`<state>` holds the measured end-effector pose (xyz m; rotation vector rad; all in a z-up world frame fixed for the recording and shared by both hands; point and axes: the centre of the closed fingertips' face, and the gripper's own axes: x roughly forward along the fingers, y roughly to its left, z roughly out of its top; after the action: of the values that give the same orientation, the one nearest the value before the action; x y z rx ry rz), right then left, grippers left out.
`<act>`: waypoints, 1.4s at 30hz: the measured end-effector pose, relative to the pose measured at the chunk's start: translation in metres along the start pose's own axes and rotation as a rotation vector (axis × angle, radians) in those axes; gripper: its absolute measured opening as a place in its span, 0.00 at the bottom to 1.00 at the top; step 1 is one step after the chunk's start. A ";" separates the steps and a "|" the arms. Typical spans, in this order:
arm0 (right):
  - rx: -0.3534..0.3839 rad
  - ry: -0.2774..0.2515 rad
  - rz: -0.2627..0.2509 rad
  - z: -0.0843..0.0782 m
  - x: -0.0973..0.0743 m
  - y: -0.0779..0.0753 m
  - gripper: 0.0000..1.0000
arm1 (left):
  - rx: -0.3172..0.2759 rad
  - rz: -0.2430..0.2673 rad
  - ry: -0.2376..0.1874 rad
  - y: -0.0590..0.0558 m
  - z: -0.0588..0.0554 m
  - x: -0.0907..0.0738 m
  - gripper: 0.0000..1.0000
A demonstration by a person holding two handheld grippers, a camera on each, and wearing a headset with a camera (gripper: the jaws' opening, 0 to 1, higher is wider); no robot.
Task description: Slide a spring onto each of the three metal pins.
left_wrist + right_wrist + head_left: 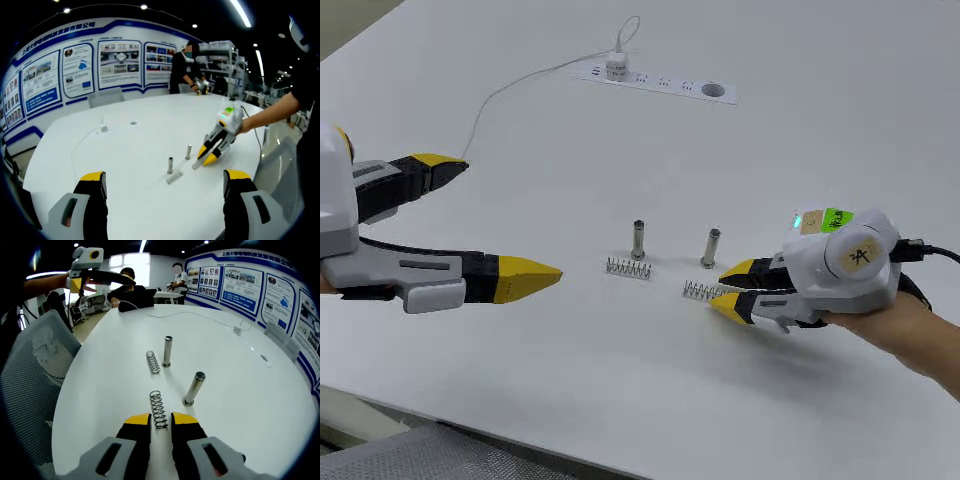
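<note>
Yellow tips of the right claw [160, 417] sit low on the white table [620, 400] with just a small gap between them. The end of the near spring [158, 407] lies in that gap. The tips do not seem to squeeze it yet.

This spring lies flat and points away from the claw. Just beside it stands the near pin [194, 388], upright and bare. A bit further off stands the far pin [167, 351], also bare, and the far spring [152, 361] lies flat next to it. So no spring is on a pin yet.

The left claw [500, 220] hangs above the table, off to the side and well apart from the parts. Its tips are wide apart and hold nothing.

I think the job now is to pick up the near spring. Close the tips softly, so the spring does not get squashed or pop out. Grab it near the end, lift it, and turn it so the free end points down. Line that hole up over the top of the near pin, then go straight down.
</note>
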<state>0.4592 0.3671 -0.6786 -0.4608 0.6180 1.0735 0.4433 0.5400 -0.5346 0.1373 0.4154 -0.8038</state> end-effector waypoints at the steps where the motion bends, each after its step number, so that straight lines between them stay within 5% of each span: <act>1: -0.003 0.002 0.002 -0.001 0.001 0.000 0.16 | -0.001 -0.001 -0.001 -0.001 0.000 0.000 0.99; 9: 0.026 0.000 0.012 -0.001 0.002 0.001 0.13 | -0.006 -0.010 0.007 -0.005 -0.002 0.003 0.99; 15: 0.100 -0.027 0.026 -0.001 0.002 0.002 0.11 | -0.018 -0.006 -0.029 -0.005 0.009 0.002 0.99; 20: 0.085 -0.012 0.027 -0.001 0.002 0.005 0.11 | 0.013 0.005 -0.032 -0.005 0.011 0.002 0.97; 28: 0.053 -0.009 0.010 0.002 -0.011 0.005 0.11 | 0.043 -0.010 -0.042 -0.012 0.019 0.006 0.95; 42: -0.127 -0.008 0.000 0.030 -0.046 0.008 0.11 | 0.129 -0.007 -0.030 -0.024 0.023 0.016 0.92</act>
<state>0.4438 0.3581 -0.6261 -0.5665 0.5447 1.1183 0.4431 0.5070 -0.5195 0.2435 0.3363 -0.8384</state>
